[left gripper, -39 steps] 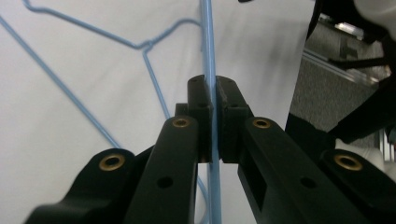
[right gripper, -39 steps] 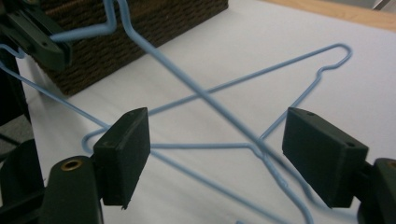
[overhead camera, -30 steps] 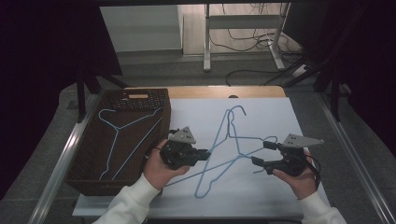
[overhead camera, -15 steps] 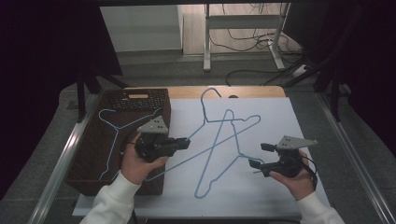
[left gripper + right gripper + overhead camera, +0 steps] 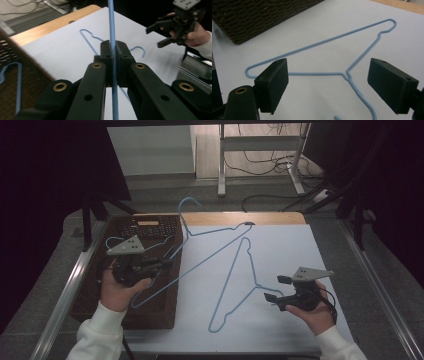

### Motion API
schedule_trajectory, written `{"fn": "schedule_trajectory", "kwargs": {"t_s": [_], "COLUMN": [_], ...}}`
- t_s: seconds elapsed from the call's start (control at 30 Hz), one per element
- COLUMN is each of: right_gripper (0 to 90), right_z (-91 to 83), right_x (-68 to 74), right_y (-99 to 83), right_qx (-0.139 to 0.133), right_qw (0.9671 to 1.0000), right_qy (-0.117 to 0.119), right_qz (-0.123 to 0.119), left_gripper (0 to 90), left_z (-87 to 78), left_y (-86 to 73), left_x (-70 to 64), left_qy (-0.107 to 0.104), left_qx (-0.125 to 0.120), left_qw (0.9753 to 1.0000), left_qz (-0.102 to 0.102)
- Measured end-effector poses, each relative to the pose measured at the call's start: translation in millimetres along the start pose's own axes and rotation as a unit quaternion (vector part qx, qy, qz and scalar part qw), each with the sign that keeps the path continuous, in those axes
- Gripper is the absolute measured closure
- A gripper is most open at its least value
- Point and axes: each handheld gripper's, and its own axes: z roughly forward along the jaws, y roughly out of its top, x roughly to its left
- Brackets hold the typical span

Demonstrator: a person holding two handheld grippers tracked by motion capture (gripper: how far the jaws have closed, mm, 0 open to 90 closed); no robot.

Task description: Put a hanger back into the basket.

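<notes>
We've got the left gripper (image 5: 167, 263) clamped on one blue wire hanger (image 5: 210, 252) over the woven basket (image 5: 90, 292), right gripper (image 5: 272, 290) gaping empty, and that long wire may pivot and snag the hanger on the table (image 5: 235, 285).

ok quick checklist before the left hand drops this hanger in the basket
1. Left gripper shut on the carried hanger wire: ok.
2. Carried hanger lifted off the white sheet: cannot tell; its far end reaches over the sheet.
3. Room in the woven basket: cannot tell; another blue hanger already lies inside.
4. Right gripper open and holding nothing: ok.
5. Second hanger lying flat on the sheet, apart from the carried one: ok.
</notes>
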Motion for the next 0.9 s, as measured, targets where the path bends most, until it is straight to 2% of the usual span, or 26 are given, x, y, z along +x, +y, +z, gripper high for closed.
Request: {"fn": "schedule_trajectory", "kwargs": {"t_s": [0.17, 0.37, 0.67, 0.9], "right_gripper": [17.3, 17.3, 16.9, 16.7], "right_z": [0.9, 1.8, 2.3, 4.4], "right_x": [0.0, -0.3, -1.2, -1.9], "right_y": [-0.8, -1.2, -2.3, -3.3], "right_qx": [0.004, 0.005, 0.008, 0.012], "right_qw": [1.0000, 1.0000, 1.0000, 0.9999], "right_qy": [-0.003, -0.005, -0.006, -0.006], "right_qz": [-0.003, -0.004, -0.002, -0.001], "left_gripper": [86.6, 86.6, 86.6, 86.6], "left_z": [-13.3, -23.8, -43.3, -50.6], "left_y": [-7.9, -17.3, -29.5, -40.4], "left_x": [15.2, 29.8, 42.5, 54.2], "left_qy": [0.019, 0.035, 0.060, 0.077], "left_qx": [-0.012, -0.016, -0.027, -0.026], "left_qw": [0.9995, 0.9985, 0.9963, 0.9941], "left_qz": [-0.024, -0.039, -0.055, -0.072]}}
